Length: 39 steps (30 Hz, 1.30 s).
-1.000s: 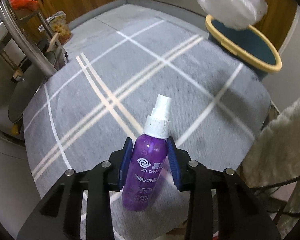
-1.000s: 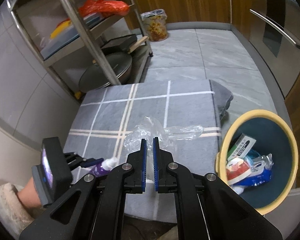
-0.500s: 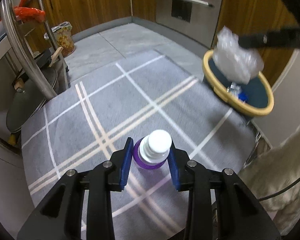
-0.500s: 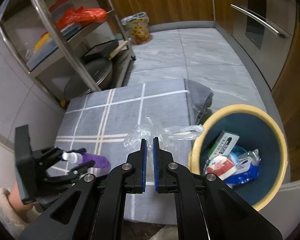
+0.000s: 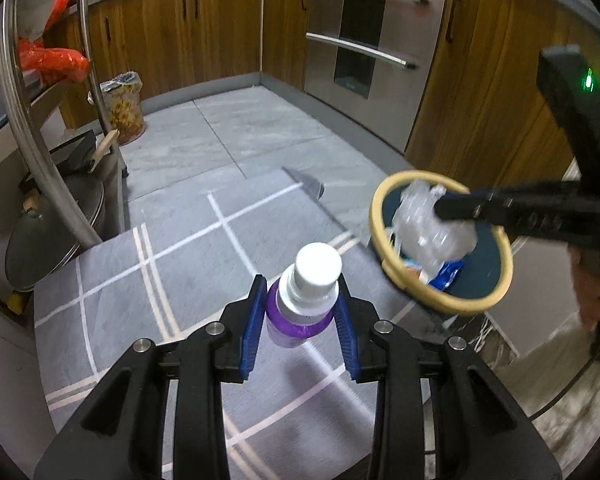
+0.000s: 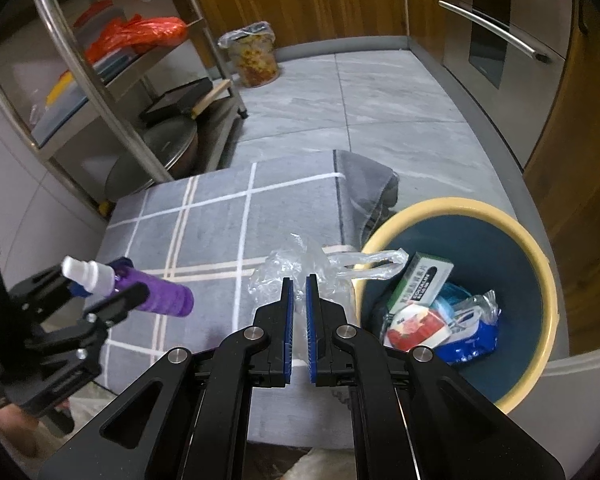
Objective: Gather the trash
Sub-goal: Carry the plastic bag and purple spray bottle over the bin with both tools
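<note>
My left gripper (image 5: 301, 305) is shut on a purple spray bottle (image 5: 300, 312) with a white cap, held in the air above the grey checked cloth (image 5: 180, 264). In the right wrist view the same purple spray bottle (image 6: 156, 294) lies level between the left gripper's fingers (image 6: 116, 300). My right gripper (image 6: 299, 286) is shut on a crumpled clear plastic bag (image 6: 312, 264), just left of the yellow-rimmed blue bin (image 6: 540, 248). In the left wrist view that clear plastic bag (image 5: 428, 228) hangs over the bin (image 5: 384, 236), pinched by the right gripper (image 5: 444, 208).
The bin holds a green-white box (image 6: 420, 280), a red-white packet (image 6: 414, 326) and a blue wrapper (image 6: 476, 332). A steel rack (image 6: 100, 92) with pans and orange bags stands at the left. A lined waste bin (image 6: 254, 56) sits on the floor by wooden cabinets (image 5: 204, 36).
My left gripper has risen with the bottle and tipped it so the cap faces the camera. My right gripper has carried the plastic bag sideways toward the bin.
</note>
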Each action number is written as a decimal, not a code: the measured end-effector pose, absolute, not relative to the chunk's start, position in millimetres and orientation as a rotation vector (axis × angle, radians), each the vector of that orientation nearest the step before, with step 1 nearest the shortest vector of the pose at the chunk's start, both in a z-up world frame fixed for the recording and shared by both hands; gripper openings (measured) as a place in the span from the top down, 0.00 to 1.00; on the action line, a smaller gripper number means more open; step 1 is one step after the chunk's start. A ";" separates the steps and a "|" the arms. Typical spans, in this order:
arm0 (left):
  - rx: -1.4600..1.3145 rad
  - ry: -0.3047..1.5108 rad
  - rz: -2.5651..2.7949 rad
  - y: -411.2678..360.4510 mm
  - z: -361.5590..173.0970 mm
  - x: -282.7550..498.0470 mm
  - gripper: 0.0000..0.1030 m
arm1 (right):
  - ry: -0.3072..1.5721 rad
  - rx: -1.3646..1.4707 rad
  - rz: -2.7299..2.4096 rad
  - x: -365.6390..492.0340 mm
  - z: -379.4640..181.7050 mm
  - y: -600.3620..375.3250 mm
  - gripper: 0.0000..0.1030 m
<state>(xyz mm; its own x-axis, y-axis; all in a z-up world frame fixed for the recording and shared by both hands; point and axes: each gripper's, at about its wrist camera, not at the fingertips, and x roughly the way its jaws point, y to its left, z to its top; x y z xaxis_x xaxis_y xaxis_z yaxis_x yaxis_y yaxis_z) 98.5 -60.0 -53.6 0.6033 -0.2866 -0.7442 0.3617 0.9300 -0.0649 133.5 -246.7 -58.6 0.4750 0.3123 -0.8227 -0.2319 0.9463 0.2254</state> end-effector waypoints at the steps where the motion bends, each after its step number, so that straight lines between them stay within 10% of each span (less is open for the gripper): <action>1: 0.095 0.846 -0.373 -62.2 -51.7 99.0 0.68 | 1.023 0.085 0.331 132.6 -58.7 -246.9 0.93; 39: 0.124 0.813 -0.602 -211.1 -30.2 112.1 0.68 | 1.000 0.333 -0.083 95.9 -71.0 -432.7 0.93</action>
